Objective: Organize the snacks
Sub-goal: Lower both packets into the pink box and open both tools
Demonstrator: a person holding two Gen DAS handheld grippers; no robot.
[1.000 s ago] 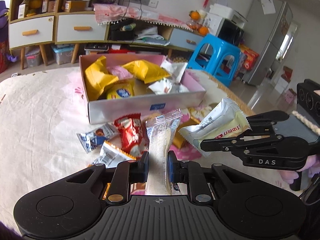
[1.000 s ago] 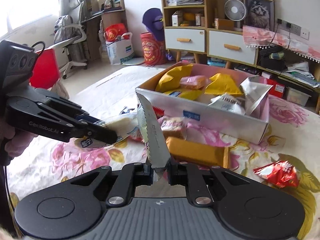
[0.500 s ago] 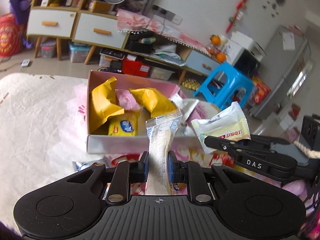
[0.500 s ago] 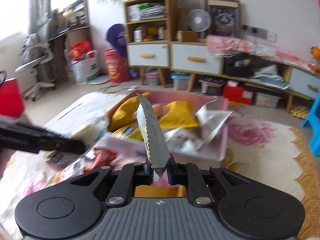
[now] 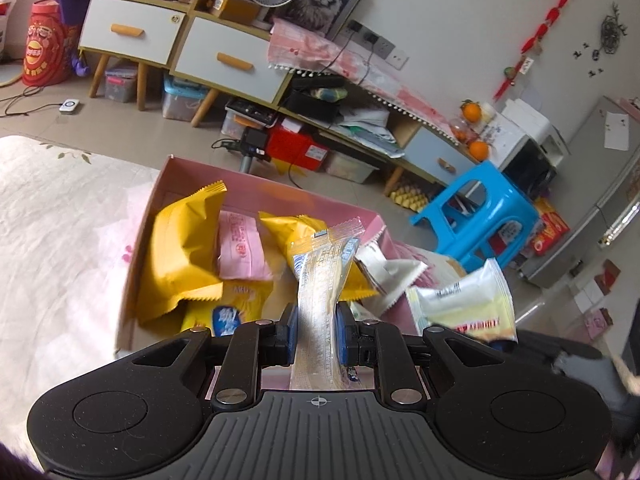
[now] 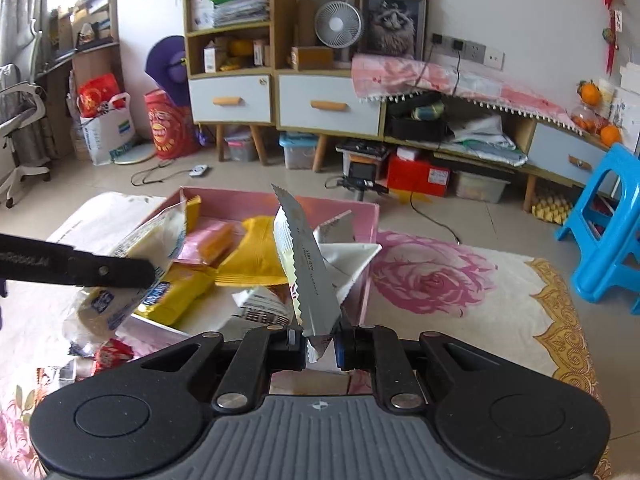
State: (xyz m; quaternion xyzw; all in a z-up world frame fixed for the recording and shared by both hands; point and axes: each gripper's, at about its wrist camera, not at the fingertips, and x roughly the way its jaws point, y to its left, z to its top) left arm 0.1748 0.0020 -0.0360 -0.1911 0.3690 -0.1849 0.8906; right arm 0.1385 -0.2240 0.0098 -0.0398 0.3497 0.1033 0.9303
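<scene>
**Both packets over the box, ready to drop**

Left wrist view shows my left gripper (image 5: 316, 334) pinching a clear-wrapped wafer packet (image 5: 322, 280) between its blue pads, the packet standing upright above the near wall of the pink cardboard box (image 5: 176, 168). Inside the box I see a yellow snack bag (image 5: 180, 252), a pink packet (image 5: 240, 248) and a crumpled white wrapper (image 5: 384, 272). At the right edge of that view, the right gripper's cream-and-white snack packet (image 5: 468, 300) hangs over the box's right end.

From the right wrist view, my right gripper (image 6: 322, 346) is pressed together on the bottom seal of that same packet, seen edge-on as a silver serrated strip (image 6: 304, 264), over the box's near right corner. The left gripper (image 6: 80, 268) crosses in from the left with its wafer.

I judge this as the carry-to-box step, nearly finished. Next I would open each pair of jaws once its packet is clearly inside the walls, letting it fall onto the pile. A few loose snacks (image 6: 112, 354) wait on the floral tablecloth (image 6: 432, 276) by the box's near left side.
</scene>
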